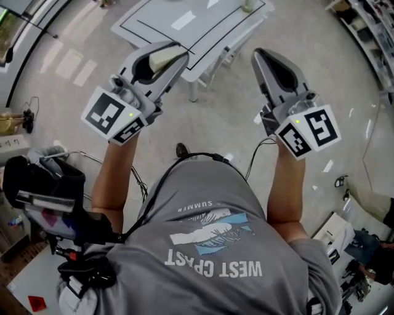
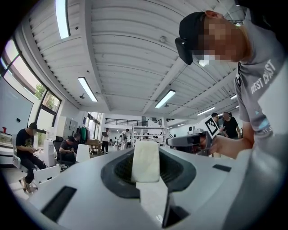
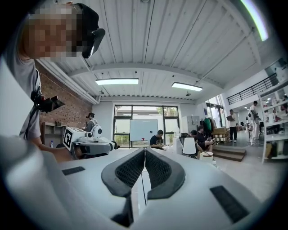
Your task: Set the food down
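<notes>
Pinching the pale food slab (image 2: 146,161) in the left gripper (image 1: 175,54), with the right gripper (image 3: 145,152) closed on nothing, and risking a fall to the floor (image 1: 228,123) by releasing short of the far table (image 1: 154,18).

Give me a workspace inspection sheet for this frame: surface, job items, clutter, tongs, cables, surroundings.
Surface: white table ahead, marked with black lines, mostly bare; small object at its far edge, too small to identify.
Job's things: pale food block, held in the air, not yet set down.
Clutter: black equipment at the person's left.
Tongs: left tongs shut on the food block; right tongs shut, empty.
Cables: black cable looped over the grey shirt; thin lead running to the right tongs.
Surroundings: open workshop; seated people, whiteboard, shelving.
</notes>
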The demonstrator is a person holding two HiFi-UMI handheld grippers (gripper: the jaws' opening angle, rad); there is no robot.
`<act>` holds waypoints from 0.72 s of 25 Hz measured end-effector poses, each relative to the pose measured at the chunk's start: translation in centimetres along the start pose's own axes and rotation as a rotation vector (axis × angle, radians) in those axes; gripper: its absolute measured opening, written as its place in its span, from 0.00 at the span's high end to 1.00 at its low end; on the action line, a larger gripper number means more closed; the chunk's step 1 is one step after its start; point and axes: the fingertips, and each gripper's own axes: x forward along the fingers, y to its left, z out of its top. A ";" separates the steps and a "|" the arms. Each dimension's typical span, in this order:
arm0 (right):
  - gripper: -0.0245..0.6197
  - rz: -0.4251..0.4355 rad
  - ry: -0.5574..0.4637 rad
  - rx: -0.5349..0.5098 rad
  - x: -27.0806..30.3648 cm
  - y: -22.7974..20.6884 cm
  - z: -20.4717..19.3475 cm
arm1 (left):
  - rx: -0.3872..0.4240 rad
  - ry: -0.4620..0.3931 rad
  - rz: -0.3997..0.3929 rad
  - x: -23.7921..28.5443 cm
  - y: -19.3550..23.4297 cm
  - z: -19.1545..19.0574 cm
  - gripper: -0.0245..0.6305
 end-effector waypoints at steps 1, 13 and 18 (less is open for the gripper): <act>0.95 -0.007 0.003 -0.004 0.6 -0.1 0.1 | -0.002 -0.005 -0.003 -0.1 0.7 0.1 0.81; 0.95 0.041 0.040 -0.004 7.0 -5.3 -1.2 | -0.031 0.006 0.041 3.7 7.6 -2.4 0.81; 0.95 0.103 0.033 -0.007 8.2 -9.6 -1.5 | -0.014 0.016 0.083 7.9 8.6 -3.1 0.81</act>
